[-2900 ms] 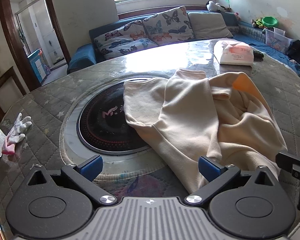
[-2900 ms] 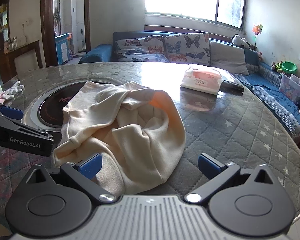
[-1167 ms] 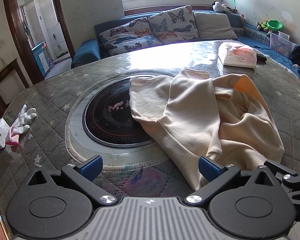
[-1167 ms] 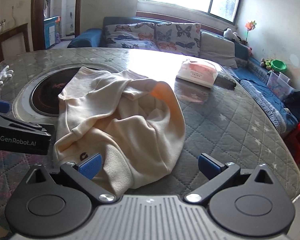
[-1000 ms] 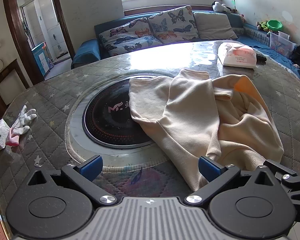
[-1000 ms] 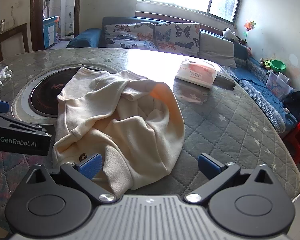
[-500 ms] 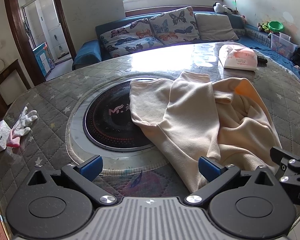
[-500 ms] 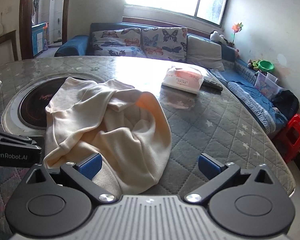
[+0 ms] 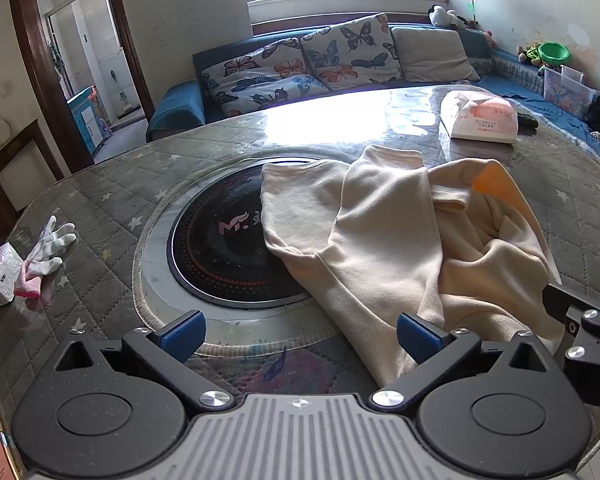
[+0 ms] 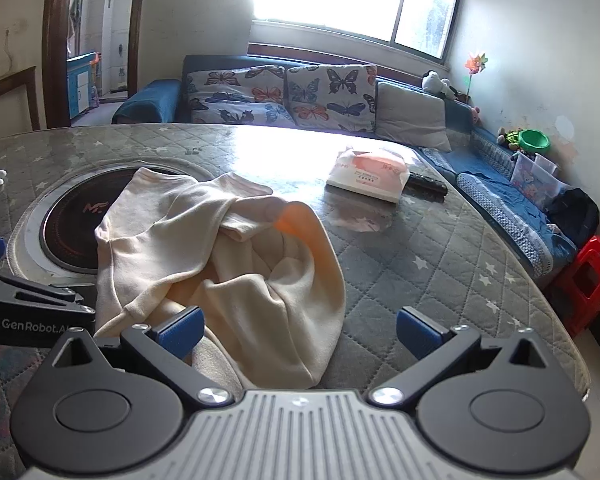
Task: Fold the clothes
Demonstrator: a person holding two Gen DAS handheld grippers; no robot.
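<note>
A quilted round table fills the room before a blue sofa. The cream garment lies crumpled on it, partly over the black hob. My left gripper and right gripper hover at its near edge, jaws wide, holding nothing. A tissue pack sits beyond.

A garment was spread on the table, partly over the cooktop; a tissue pack was set behind it, a glove far left.
</note>
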